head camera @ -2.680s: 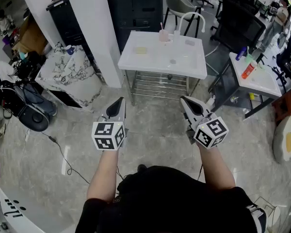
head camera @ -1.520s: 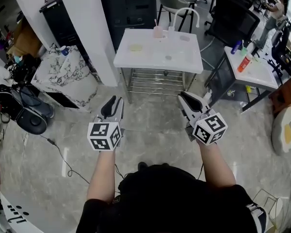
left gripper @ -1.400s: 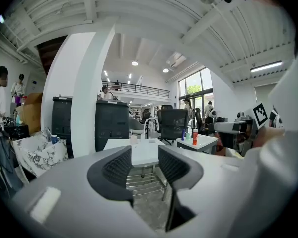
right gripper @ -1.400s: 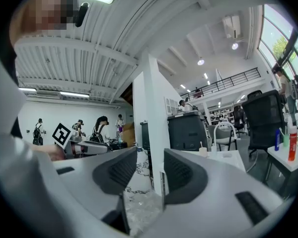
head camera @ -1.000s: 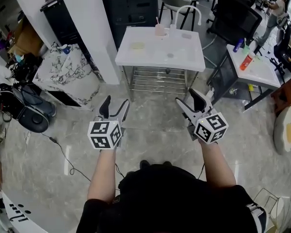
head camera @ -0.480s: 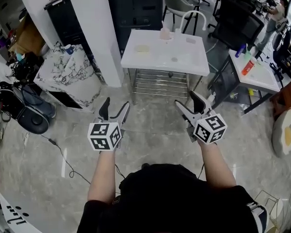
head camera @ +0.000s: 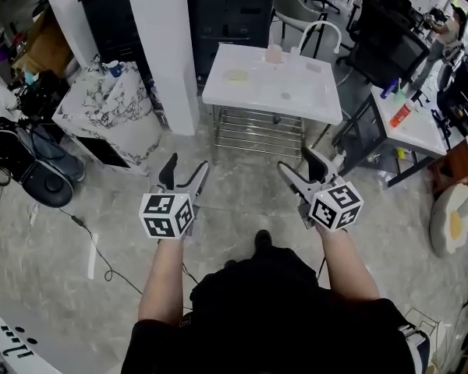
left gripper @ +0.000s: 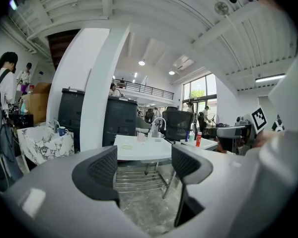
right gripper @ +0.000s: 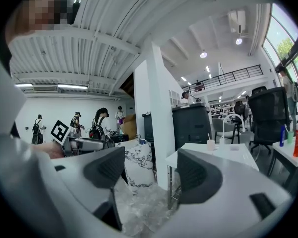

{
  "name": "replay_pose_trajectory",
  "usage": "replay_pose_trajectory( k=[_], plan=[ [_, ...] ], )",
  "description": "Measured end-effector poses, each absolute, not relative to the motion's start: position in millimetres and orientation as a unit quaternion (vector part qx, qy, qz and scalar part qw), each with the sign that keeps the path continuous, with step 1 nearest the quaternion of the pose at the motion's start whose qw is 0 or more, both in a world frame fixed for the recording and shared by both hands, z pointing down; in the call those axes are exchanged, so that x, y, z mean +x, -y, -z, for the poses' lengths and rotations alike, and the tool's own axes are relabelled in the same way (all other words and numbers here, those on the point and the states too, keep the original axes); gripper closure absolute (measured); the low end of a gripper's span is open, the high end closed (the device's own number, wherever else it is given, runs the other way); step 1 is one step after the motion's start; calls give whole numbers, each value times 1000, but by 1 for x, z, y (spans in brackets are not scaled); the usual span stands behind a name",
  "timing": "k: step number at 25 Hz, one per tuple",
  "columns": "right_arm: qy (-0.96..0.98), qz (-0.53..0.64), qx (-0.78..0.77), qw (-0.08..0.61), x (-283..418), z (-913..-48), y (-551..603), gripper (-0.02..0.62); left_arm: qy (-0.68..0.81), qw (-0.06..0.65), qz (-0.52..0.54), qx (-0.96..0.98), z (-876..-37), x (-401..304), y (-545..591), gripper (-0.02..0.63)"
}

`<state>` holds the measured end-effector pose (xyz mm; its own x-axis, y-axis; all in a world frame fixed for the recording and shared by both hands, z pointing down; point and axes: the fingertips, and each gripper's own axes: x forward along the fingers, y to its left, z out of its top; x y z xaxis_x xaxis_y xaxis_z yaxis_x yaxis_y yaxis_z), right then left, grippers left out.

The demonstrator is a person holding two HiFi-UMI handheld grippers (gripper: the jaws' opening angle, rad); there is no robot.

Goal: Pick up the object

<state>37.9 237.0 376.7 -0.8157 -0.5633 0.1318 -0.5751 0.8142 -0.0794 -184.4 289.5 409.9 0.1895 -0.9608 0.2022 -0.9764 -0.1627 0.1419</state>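
A white table (head camera: 273, 92) stands ahead on the marble floor. It carries a pink cup (head camera: 274, 54), a pale yellow flat thing (head camera: 235, 75) and a few small items. My left gripper (head camera: 182, 174) and right gripper (head camera: 303, 167) are held side by side over the floor, short of the table. Both are open with nothing between their fingers. In the left gripper view, the table (left gripper: 139, 150) shows between the jaws of the left gripper (left gripper: 144, 167). The right gripper view has the table (right gripper: 208, 155) and cup (right gripper: 210, 145) to the right of the right gripper (right gripper: 151, 170).
A white pillar (head camera: 164, 45) and a black cabinet (head camera: 226, 10) stand left of and behind the table. A marble-patterned block (head camera: 109, 115) with a blue mug sits at left. Chairs (head camera: 390, 41) and a second table with bottles (head camera: 405, 119) stand right. Bags (head camera: 31, 170) and a cable (head camera: 93, 240) lie at left.
Both grippers' jaws have gone from shut to wide open. The view has crept forward, so the table sits slightly closer and further right.
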Motion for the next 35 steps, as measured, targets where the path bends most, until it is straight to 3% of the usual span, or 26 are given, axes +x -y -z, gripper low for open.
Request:
replay_pose_trajectory(
  k=[13, 22, 35],
  plan=[
    [955, -92, 278, 47, 9, -405, -172, 298, 654, 139, -50, 742, -432, -213, -242, 279],
    [954, -127, 268, 42, 9, -425, -69, 298, 658, 159, -78, 732, -446, -213, -149, 279],
    [957, -138, 254, 2, 31, -414, 63, 298, 658, 125, -109, 734, -418, -182, -20, 279]
  ],
)
